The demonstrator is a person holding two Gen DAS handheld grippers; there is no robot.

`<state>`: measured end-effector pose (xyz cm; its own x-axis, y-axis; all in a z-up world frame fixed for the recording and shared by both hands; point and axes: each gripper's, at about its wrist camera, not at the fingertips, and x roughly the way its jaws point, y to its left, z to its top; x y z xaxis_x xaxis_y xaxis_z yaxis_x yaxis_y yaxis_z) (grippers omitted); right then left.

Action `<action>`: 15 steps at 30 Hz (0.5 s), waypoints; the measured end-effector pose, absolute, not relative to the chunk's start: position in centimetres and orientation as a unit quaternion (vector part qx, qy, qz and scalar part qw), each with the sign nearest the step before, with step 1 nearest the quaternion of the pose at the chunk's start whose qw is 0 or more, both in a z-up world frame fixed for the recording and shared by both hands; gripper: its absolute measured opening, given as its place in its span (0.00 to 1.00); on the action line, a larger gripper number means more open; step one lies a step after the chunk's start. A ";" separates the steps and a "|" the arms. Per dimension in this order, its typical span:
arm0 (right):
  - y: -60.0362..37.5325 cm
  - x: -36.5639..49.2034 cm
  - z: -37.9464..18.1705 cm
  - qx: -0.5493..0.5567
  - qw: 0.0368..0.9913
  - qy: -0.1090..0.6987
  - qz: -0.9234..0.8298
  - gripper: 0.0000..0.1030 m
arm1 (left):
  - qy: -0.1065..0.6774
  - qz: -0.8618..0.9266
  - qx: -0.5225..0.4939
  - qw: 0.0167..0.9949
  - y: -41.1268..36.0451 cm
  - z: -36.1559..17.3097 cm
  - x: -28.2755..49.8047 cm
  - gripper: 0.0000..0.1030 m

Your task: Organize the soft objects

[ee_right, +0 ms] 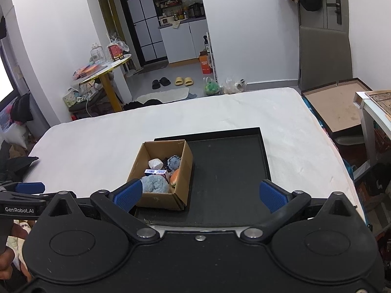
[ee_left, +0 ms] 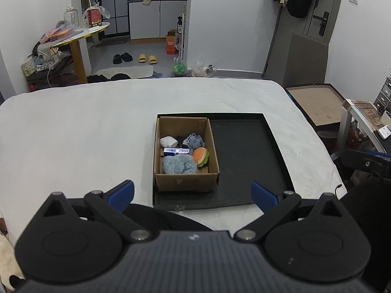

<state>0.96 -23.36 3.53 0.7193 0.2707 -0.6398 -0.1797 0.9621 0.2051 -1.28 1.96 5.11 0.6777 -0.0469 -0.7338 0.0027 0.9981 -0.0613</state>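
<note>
Handling guess for the fluffy light-blue plush bundle [ee_left: 179, 165]: very light, fully squashy, not fragile, not slippery — pile should give plenty of friction against the pads. Best hold looks like a pinch across the top bulge, biting deep enough that the fabric bunches instead of slipping out. Sits at the near end of the open brown cardboard box [ee_left: 185, 184], close against the near wall, so a top-down entry seems the only clean one.

Round orange-and-green burger-shaped plush [ee_left: 200, 156] just beside it on the right, near the right wall — small, soft, likely to roll; pinch across bun faces. Grey-blue round knitted plush [ee_left: 194, 141] behind that, beside a white lumpy soft object [ee_left: 168, 141] at far left. Dark item between those two — cannot tell what. Small white-and-blue printed carton [ee_left: 176, 150] lies flat mid-box; probably stiff, so arguably not one of the soft items.

Box stands in the left part of a shallow black rectangular tray [ee_left: 244, 156]; rest of the tray bare. Tray rests on a bed with a white cover [ee_left: 85, 134].

Left tongs [ee_left: 193, 193] spread wide, holding nothing, short of the box. Right tongs [ee_right: 200, 194] likewise wide apart and unladen — left blue pad overlaps the blue plush in the right wrist view, contact not evident.
</note>
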 end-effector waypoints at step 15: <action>-22.6 0.1 3.2 0.060 0.921 0.356 0.144 1.00 | 0.403 -0.022 -0.021 0.915 1.7 4.6 -2.1 0.98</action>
